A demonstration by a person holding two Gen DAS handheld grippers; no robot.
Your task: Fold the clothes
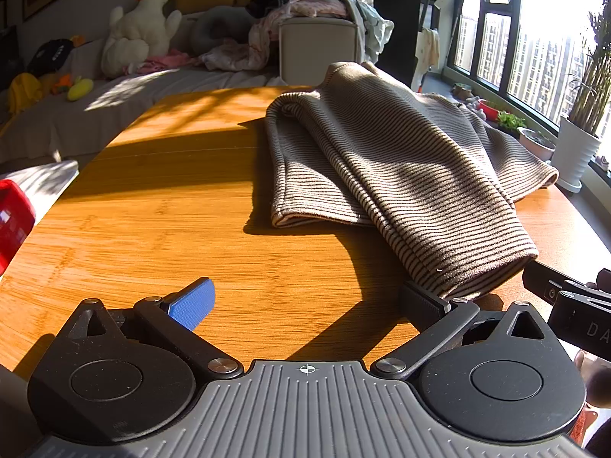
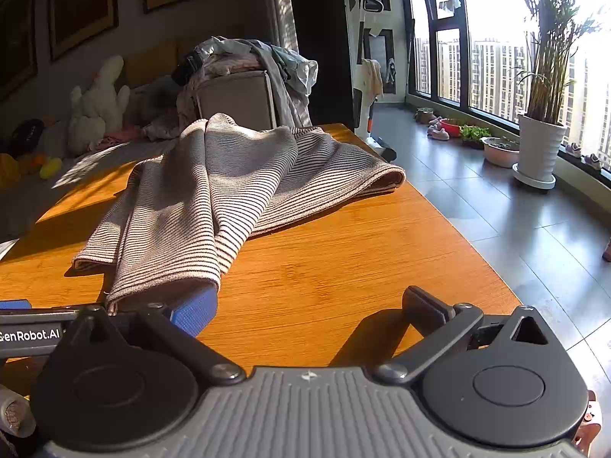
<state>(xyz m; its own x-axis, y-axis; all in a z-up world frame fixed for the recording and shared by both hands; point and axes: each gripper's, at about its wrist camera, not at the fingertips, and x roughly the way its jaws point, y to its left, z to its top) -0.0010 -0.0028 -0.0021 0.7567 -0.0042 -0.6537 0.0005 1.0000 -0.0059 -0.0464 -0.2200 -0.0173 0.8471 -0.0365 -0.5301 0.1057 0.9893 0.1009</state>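
— Sunlit room, isn't it? What's on the left?
— Plush duck on the bed; beside it a bin heaped with laundry.
— And the tabletop?
— Striped garment lies rumpled on it. Left gripper spread wide, right finger touching its hem; right gripper spread too, holding nothing.

Brown-striped beige garment, orange wooden table
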